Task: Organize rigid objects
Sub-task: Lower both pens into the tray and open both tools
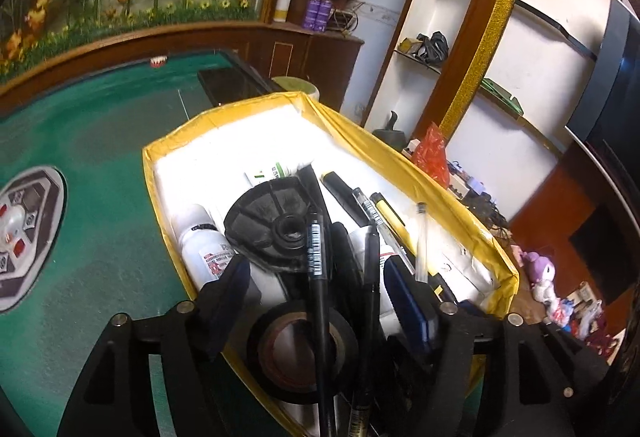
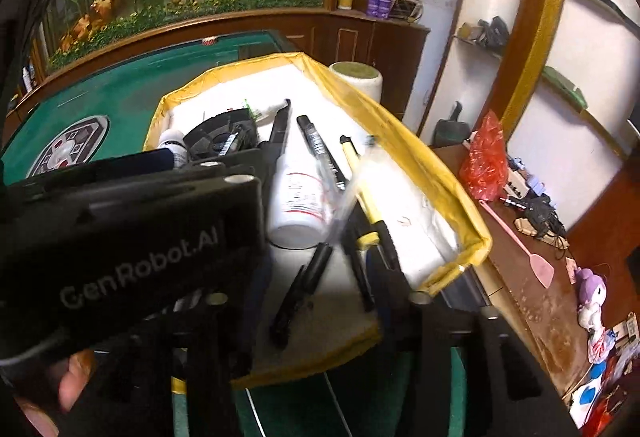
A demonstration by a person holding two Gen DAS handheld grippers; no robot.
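**Green felt table, yellow-rimmed box filled with pens and bottles**

Green felt covers the table (image 1: 100, 141), whose grey control panel (image 1: 24, 233) sits at its left. Toward the table's right edge stands the white foam box with yellow taped rim (image 1: 360, 129). Inside, left to right: a white plastic bottle (image 1: 204, 241), a black ribbed disc (image 1: 268, 217), a black tape roll (image 1: 300, 349), black pens (image 1: 318, 277), a yellow marker (image 1: 390, 217). The left gripper (image 1: 320, 301) stands open over them, gripping nothing. The right gripper (image 2: 320, 301) is open too, above loose pens.
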